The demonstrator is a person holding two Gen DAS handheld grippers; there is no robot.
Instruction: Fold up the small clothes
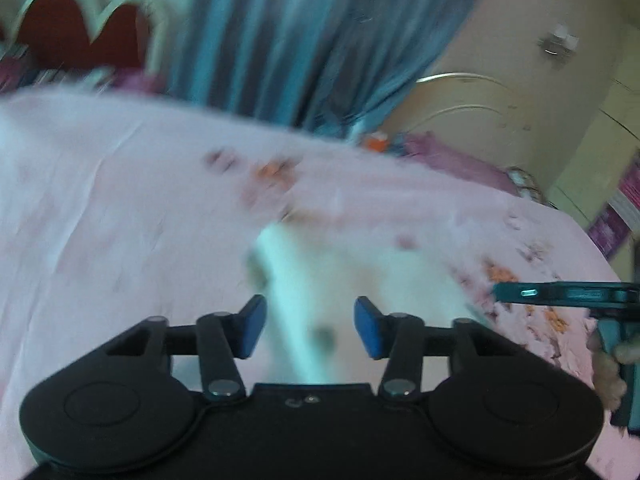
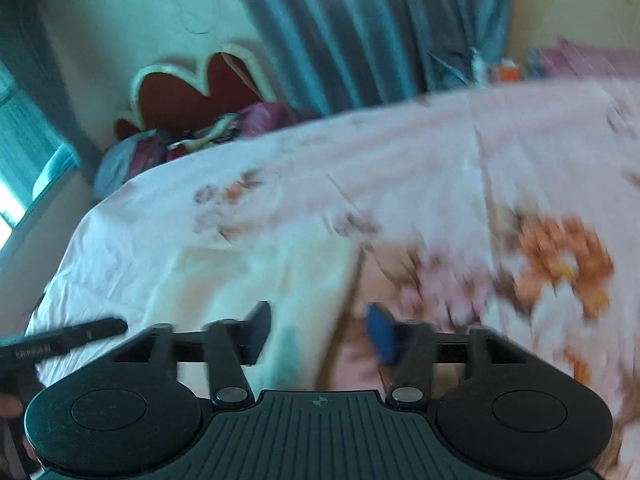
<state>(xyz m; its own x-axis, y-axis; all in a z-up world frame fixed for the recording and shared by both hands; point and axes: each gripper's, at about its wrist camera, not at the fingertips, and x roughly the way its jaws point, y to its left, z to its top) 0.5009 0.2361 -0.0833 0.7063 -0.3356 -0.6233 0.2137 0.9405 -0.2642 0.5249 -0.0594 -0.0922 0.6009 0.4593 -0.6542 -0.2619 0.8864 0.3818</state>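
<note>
A small white garment (image 1: pixel 344 280) lies on the pink floral bedsheet (image 1: pixel 120 184), blurred by motion. My left gripper (image 1: pixel 310 328) is open just above its near part, the cloth showing between the blue pads. In the right wrist view the white garment (image 2: pixel 264 280) lies on the sheet (image 2: pixel 440 152) with its right edge running between the fingers. My right gripper (image 2: pixel 320 332) is open over that edge. Each gripper's body shows at the other view's side edge: the right one (image 1: pixel 568 294), the left one (image 2: pixel 60 338).
A red headboard (image 2: pixel 192 92) with pillows and bundled cloth (image 2: pixel 200 132) stands at the bed's far end. Blue curtains (image 1: pixel 304 40) hang behind the bed. An orange item (image 1: pixel 376 142) sits beyond the far edge.
</note>
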